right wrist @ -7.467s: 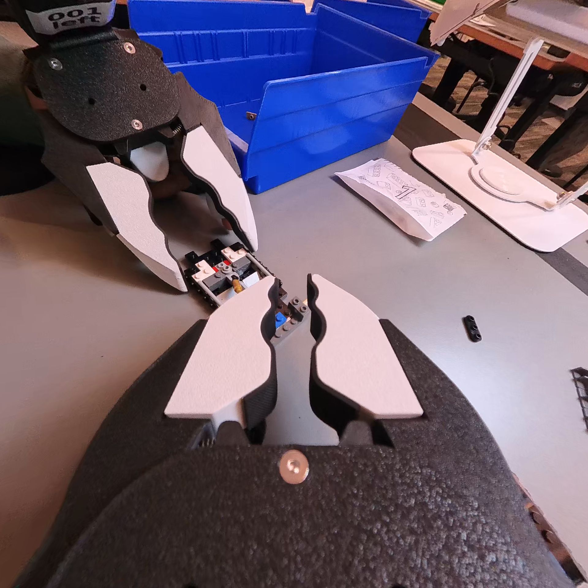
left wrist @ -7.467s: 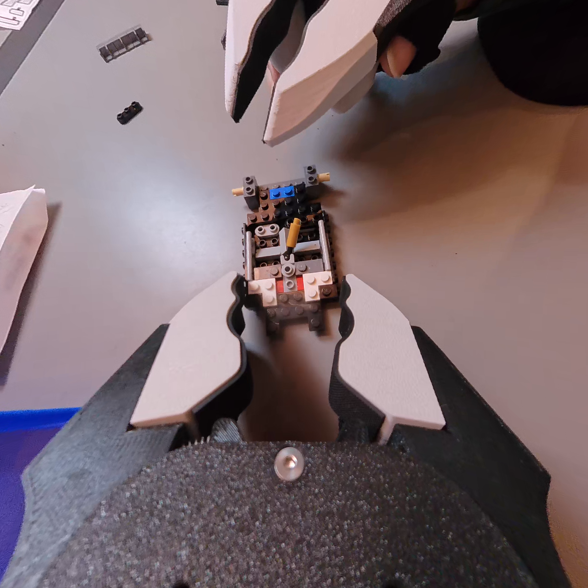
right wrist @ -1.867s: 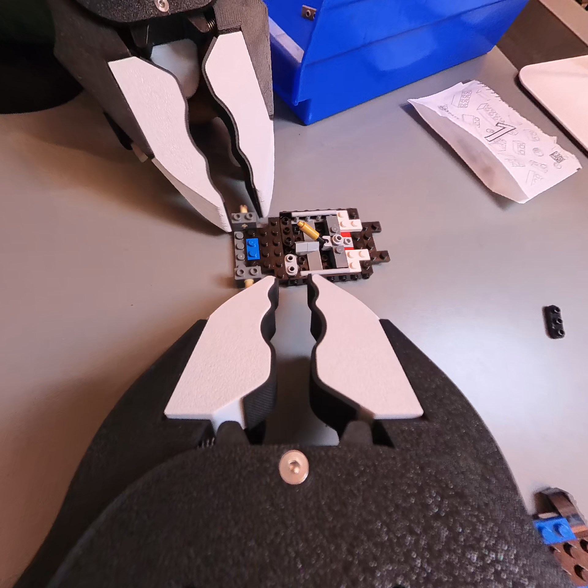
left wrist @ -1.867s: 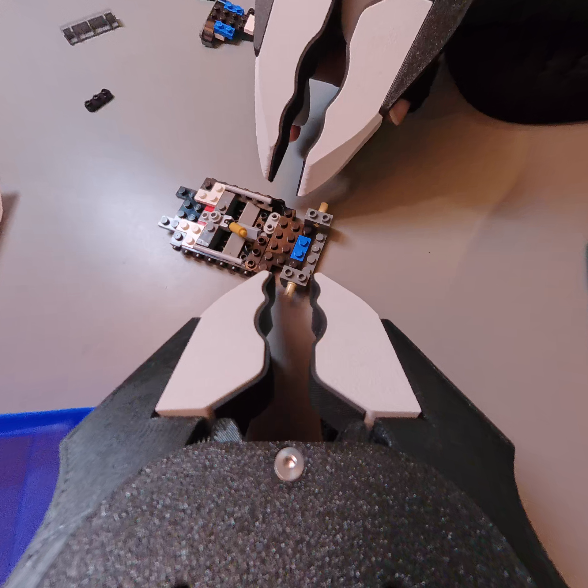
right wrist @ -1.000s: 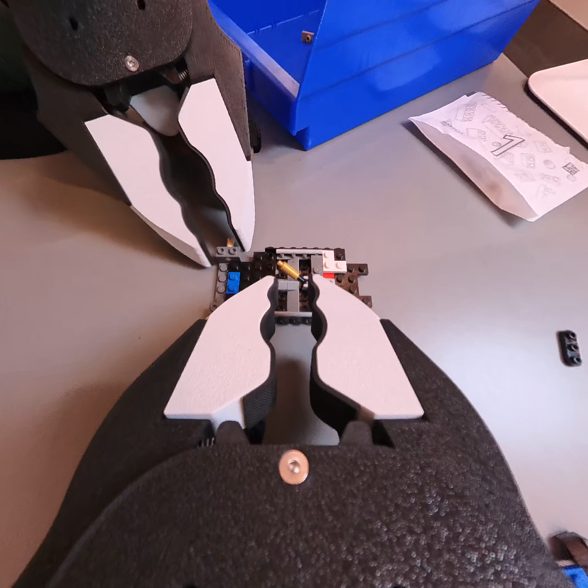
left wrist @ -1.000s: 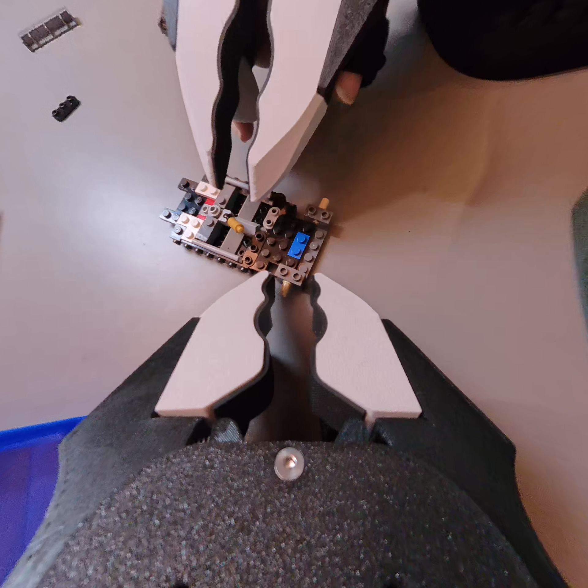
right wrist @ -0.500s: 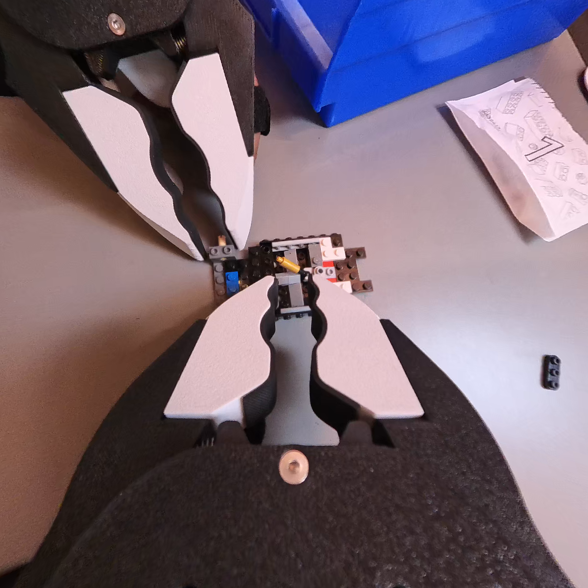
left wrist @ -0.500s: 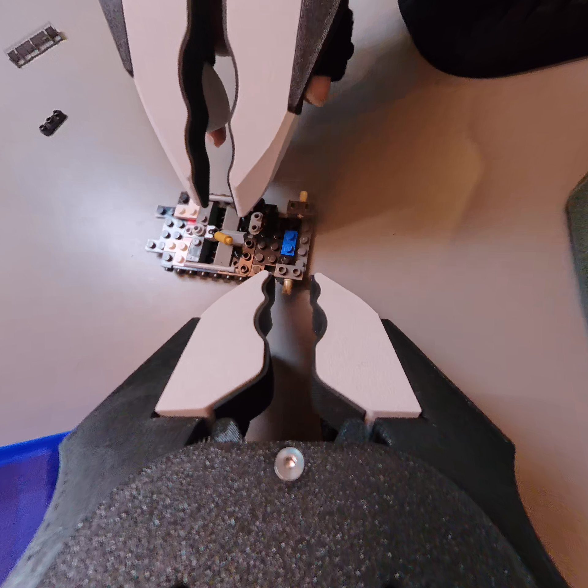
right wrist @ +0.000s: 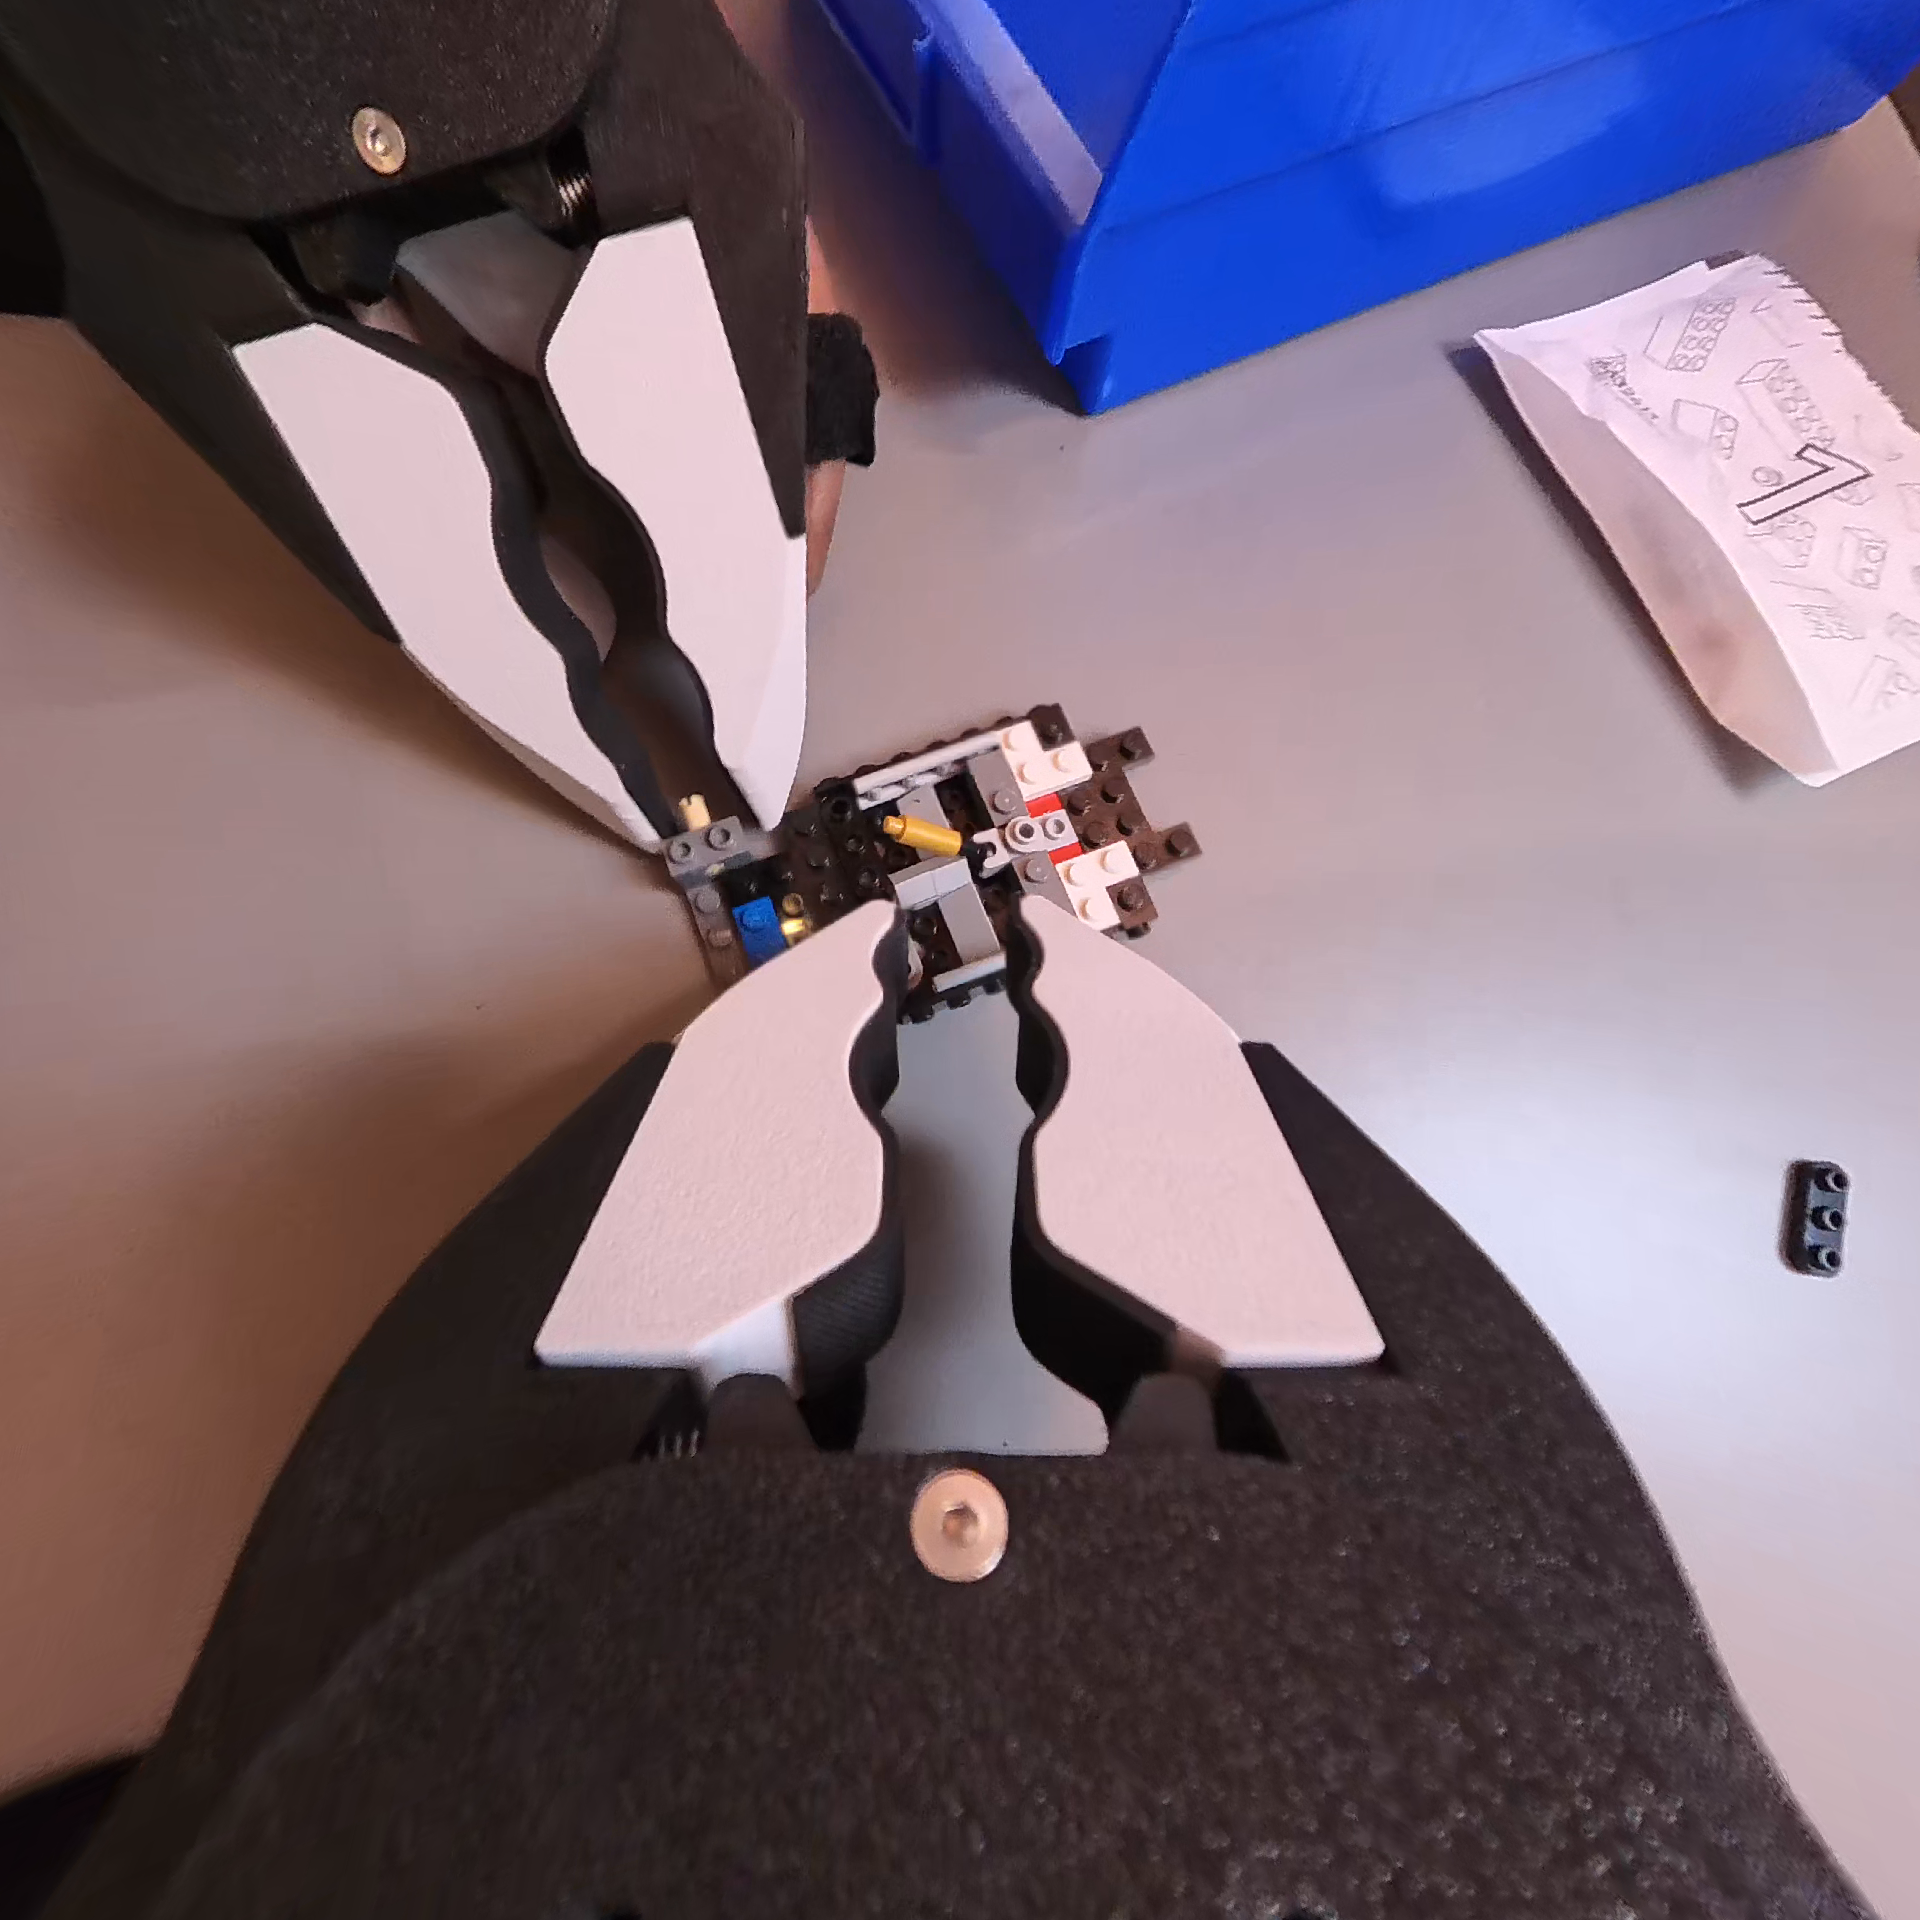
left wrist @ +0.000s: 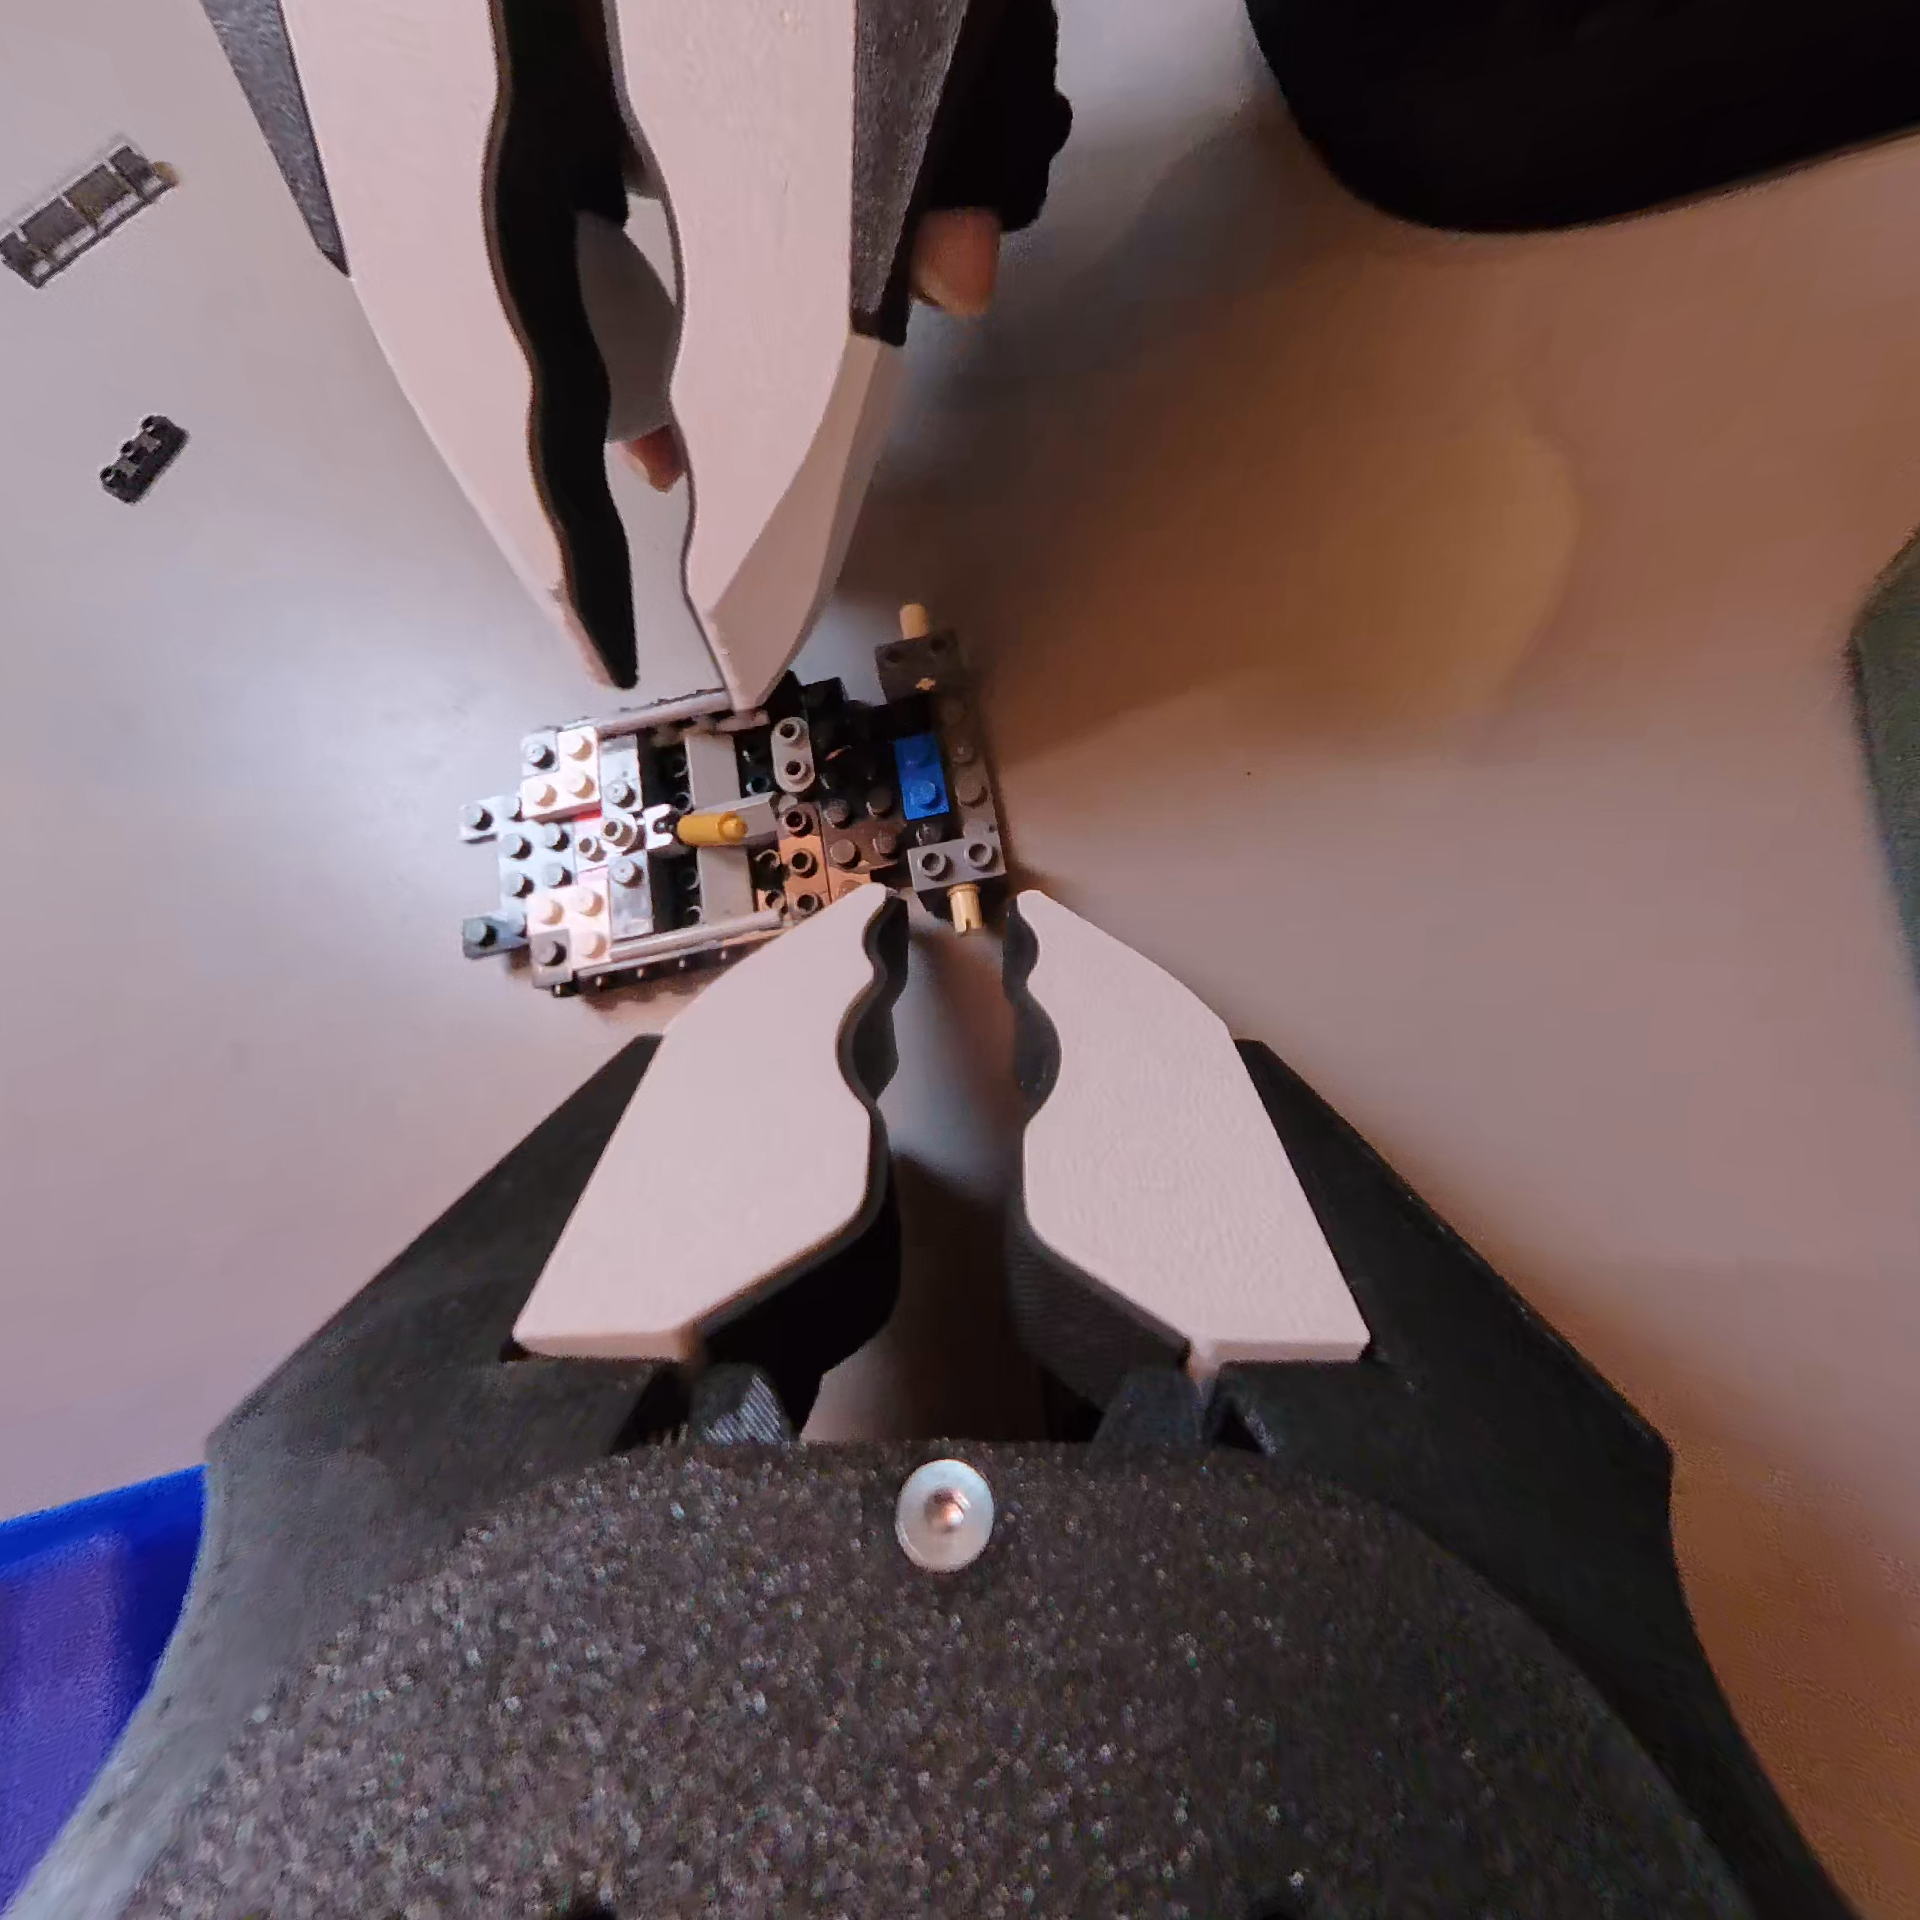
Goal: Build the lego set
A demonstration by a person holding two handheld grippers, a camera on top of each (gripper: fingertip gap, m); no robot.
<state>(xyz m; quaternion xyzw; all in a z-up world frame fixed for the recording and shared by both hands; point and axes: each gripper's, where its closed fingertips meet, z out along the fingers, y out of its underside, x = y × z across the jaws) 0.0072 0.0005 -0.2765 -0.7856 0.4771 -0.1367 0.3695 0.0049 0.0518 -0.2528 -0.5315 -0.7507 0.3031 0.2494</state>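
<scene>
A small brick-built chassis [left wrist: 727,831] of black, grey, white and brown plates, with a blue brick and a yellow lever, lies flat on the grey table [left wrist: 1351,935]. My left gripper [left wrist: 951,914] is low at its axle end, and a tan axle pin [left wrist: 966,909] lies loose in the narrow gap between the jaws. My right gripper [right wrist: 956,935] comes from the opposite side, jaws narrowly apart, fingertips over the chassis's [right wrist: 935,852] long side rail. Each gripper shows in the other's view: the right one [left wrist: 675,675] and the left one [right wrist: 707,810].
A blue bin [right wrist: 1351,156] stands behind the left gripper. A white paper bag with printed drawings [right wrist: 1766,540] lies at the right. A small black plate [right wrist: 1818,1231] and a dark grille piece [left wrist: 83,223] lie loose on the table. A gloved hand [left wrist: 977,208] holds the right gripper. There is about 6 cm between the tips of the two grippers. The left gripper is farther from the small black plate [right wrist: 1818,1231], some 25 cm, than the right, some 15 cm. It is also in sight in the left wrist view [left wrist: 141,438].
The chassis has turned from lengthwise to crosswise before my left gripper, whose jaws have narrowed. My right gripper has come down onto the chassis's far rail over the last second.
</scene>
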